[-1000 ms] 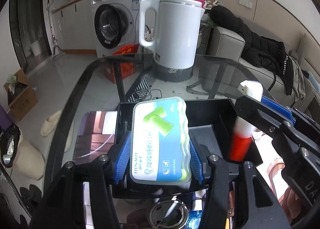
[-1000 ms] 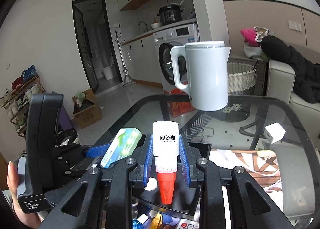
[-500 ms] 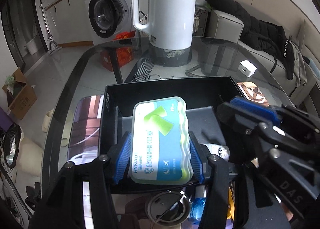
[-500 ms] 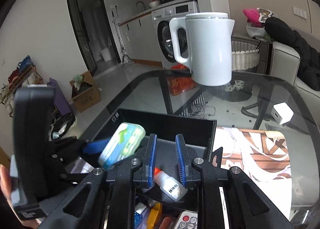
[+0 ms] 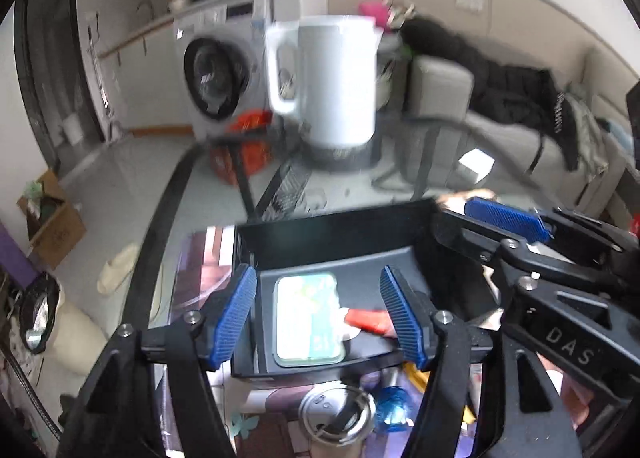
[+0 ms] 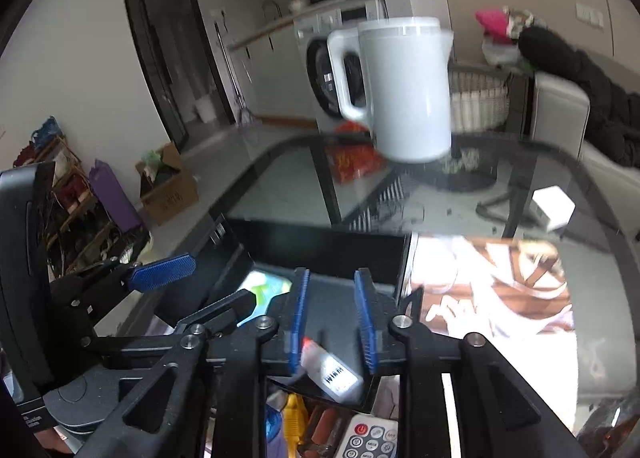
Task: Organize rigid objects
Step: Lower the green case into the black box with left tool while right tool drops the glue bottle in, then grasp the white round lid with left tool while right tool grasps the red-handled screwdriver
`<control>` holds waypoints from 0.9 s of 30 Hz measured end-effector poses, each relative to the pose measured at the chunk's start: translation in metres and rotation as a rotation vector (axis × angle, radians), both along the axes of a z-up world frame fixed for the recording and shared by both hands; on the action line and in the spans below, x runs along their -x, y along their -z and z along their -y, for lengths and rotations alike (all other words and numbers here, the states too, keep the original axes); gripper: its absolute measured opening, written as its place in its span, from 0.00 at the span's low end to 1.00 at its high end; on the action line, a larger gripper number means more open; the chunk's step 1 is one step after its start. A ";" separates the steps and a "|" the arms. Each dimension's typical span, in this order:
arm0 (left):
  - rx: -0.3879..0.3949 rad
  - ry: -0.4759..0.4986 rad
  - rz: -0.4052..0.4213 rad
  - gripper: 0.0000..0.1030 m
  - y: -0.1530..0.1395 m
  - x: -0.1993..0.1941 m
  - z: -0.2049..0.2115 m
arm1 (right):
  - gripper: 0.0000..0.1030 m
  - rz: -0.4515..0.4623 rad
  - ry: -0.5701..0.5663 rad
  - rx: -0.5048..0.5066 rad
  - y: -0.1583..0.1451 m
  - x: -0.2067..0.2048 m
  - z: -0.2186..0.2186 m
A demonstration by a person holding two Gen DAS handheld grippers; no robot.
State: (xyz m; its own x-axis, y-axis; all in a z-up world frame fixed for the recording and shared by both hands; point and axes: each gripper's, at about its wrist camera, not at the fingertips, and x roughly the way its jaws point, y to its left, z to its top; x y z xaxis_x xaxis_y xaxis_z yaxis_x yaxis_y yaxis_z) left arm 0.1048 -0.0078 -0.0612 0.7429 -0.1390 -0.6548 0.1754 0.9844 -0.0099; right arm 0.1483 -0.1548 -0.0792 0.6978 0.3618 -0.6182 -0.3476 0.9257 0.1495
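Closest in, the left gripper (image 5: 318,316) is spread wide with nothing pinched, and the earplug case (image 5: 308,320) is seen lying flat on the floor of the black tray (image 5: 332,236), directly under the gap between the blue pads, so that drop looks done. The right gripper (image 6: 331,320) is parted too, roughly a bottle's width, and nothing is held there either; the little glue bottle (image 6: 334,372) is lying on its side below and slightly behind its fingertips, red cap end toward the case, and the two look to be touching or very nearly so. So the step in hand is probably just backing both tools out cleanly. It'd best be done straight up, with the jaws kept open until the tray walls are cleared, since the right tool is sitting just right of the left one's fingers and a sideways swing could clip it or nudge the bottle. Below the grippers, on the near side of the tray, more loose stuff is waiting: a round metal lid (image 5: 338,416), a blue thing (image 5: 394,410), a remote (image 6: 370,438), something yellow (image 6: 292,418). The next pick should probably be taken from there, one item per tool. Further ahead, past the tray's far wall, the white kettle (image 5: 340,78) is parked on the glass table (image 6: 560,178), with a small white charger block (image 6: 552,208) off to the right, and the washing machine (image 5: 218,66) sits well beyond that. Both views are motion-blurred, so fine contact can't be confirmed.
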 end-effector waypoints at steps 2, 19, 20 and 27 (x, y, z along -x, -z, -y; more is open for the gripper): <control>0.034 0.029 -0.005 0.65 -0.006 0.009 -0.004 | 0.44 0.081 0.005 0.002 -0.013 0.014 0.003; -0.034 0.074 -0.126 0.87 -0.002 0.062 -0.024 | 0.82 0.108 0.050 0.037 -0.030 0.071 0.020; -0.033 0.085 -0.134 0.87 0.000 0.064 -0.023 | 0.82 0.094 0.054 0.042 -0.029 0.072 0.020; -0.072 0.110 -0.258 0.85 0.031 0.050 -0.008 | 0.82 -0.086 0.046 0.063 -0.005 0.062 0.025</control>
State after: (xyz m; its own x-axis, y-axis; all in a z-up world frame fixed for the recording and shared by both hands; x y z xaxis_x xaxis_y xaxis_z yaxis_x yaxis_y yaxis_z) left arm 0.0551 0.0002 -0.0926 0.5333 -0.1558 -0.8314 0.2825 0.9593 0.0015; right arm 0.0864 -0.1796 -0.0739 0.6561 0.2889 -0.6972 -0.2926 0.9489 0.1180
